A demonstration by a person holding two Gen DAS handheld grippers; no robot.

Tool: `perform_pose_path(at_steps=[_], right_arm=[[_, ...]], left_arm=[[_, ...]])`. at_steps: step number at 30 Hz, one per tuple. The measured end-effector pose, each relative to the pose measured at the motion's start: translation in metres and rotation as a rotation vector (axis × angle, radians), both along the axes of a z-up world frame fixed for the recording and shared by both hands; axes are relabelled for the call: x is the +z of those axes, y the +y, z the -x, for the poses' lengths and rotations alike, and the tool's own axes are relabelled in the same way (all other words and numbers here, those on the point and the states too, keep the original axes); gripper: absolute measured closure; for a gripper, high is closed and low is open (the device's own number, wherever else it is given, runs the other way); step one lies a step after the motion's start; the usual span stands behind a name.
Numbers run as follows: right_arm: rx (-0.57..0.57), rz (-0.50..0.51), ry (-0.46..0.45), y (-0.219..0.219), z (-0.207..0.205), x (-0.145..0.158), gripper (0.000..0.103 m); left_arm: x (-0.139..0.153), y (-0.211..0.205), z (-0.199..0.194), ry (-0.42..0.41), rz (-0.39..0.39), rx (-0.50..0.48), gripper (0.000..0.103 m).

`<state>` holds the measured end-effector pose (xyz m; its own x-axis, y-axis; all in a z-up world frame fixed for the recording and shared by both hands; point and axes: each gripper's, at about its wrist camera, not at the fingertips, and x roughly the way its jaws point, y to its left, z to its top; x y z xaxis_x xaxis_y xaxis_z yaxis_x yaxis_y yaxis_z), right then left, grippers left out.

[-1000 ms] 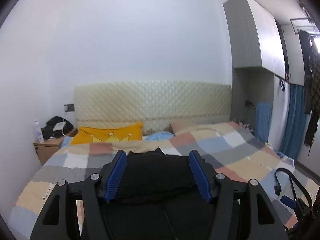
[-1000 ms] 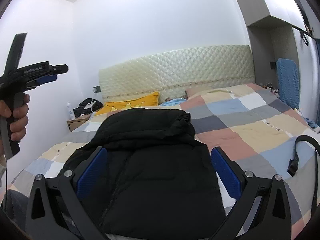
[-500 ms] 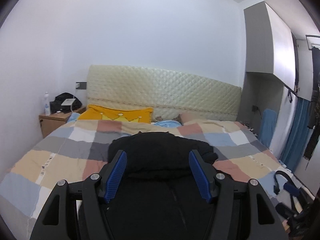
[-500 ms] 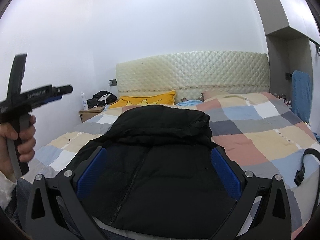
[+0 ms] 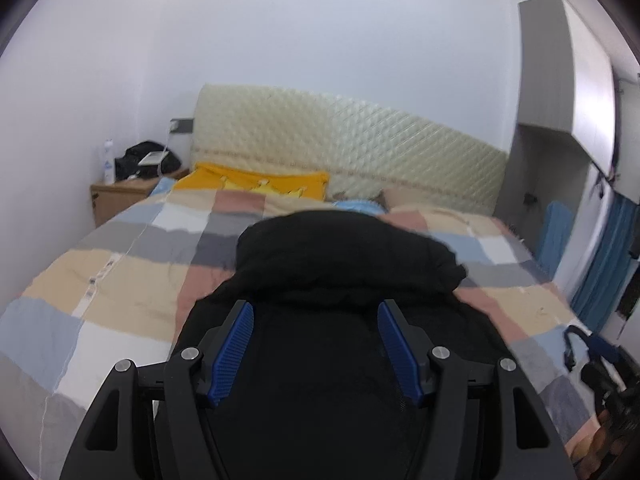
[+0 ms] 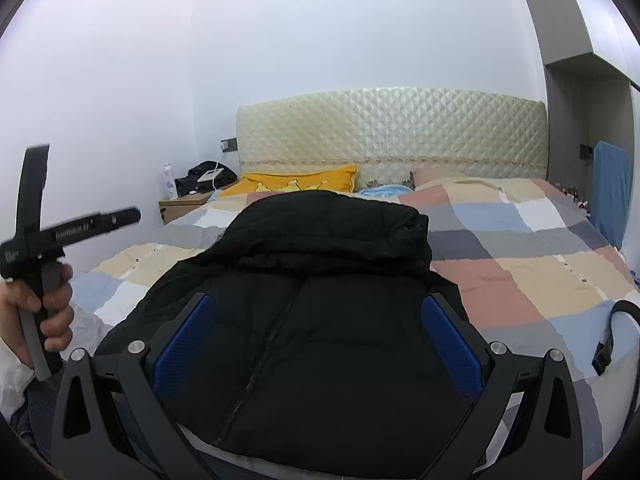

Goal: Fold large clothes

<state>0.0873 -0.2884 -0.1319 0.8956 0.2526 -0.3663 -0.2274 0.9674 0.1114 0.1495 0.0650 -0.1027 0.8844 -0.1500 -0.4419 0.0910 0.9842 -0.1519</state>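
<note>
A black puffer jacket (image 6: 320, 312) lies front up on the checked bedspread (image 6: 520, 272), zip down the middle, hood toward the headboard. It also shows in the left wrist view (image 5: 344, 264). My left gripper (image 5: 316, 348) is open and empty, above the jacket's near part. My right gripper (image 6: 320, 332) is open wide and empty, above the jacket's lower half. The left gripper's handle, held in a hand, shows at the left edge of the right wrist view (image 6: 44, 240).
A yellow pillow (image 6: 304, 180) lies by the quilted headboard (image 6: 392, 128). A wooden nightstand (image 6: 184, 204) with a bottle and black bag stands at the left. A black strap (image 6: 612, 332) lies on the bed's right edge. Blue curtains (image 5: 604, 264) hang at the right.
The left gripper has risen and tilted down toward the jacket. The right wrist view has pulled back a little. Both grippers stay open and the jacket has not moved.
</note>
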Motion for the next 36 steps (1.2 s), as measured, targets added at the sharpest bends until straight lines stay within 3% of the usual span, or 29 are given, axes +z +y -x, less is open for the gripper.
perform_pose_path(at_steps=[5, 10, 13, 18, 23, 27, 29, 31, 34, 36], right_arm=[[-0.027, -0.014, 0.019, -0.008, -0.008, 0.002, 0.0], [-0.111, -0.019, 0.087, -0.038, -0.027, 0.007, 0.0], [-0.191, -0.029, 0.23, -0.068, -0.052, -0.003, 0.0], [-0.238, -0.22, 0.457, -0.124, -0.084, -0.035, 0.0], [-0.335, -0.191, 0.651, -0.148, -0.109, -0.077, 0.0], [-0.356, -0.344, 0.804, -0.17, -0.11, -0.119, 0.0], [-0.346, -0.435, 0.864, -0.175, -0.103, -0.137, 0.001], [-0.318, -0.536, 0.913, -0.179, -0.102, -0.151, 0.009], [-0.248, -0.605, 0.972, -0.171, -0.102, -0.165, 0.012], [-0.185, -0.599, 0.985, -0.157, -0.106, -0.166, 0.012]], left_arm=[[-0.014, 0.006, -0.007, 0.064, 0.039, -0.024, 0.039], [-0.024, 0.001, -0.008, 0.1, 0.023, -0.044, 0.039], [-0.028, -0.004, -0.009, 0.12, 0.018, -0.056, 0.039], [-0.03, -0.01, -0.01, 0.14, 0.021, -0.082, 0.039], [-0.035, -0.013, -0.012, 0.167, 0.024, -0.089, 0.039], [-0.042, -0.017, -0.015, 0.209, 0.054, -0.114, 0.039], [-0.045, -0.019, -0.017, 0.225, 0.063, -0.125, 0.039], [-0.048, -0.02, -0.019, 0.239, 0.071, -0.133, 0.039], [-0.054, -0.019, -0.024, 0.271, 0.09, -0.139, 0.039], [-0.058, -0.019, -0.027, 0.296, 0.111, -0.144, 0.039]])
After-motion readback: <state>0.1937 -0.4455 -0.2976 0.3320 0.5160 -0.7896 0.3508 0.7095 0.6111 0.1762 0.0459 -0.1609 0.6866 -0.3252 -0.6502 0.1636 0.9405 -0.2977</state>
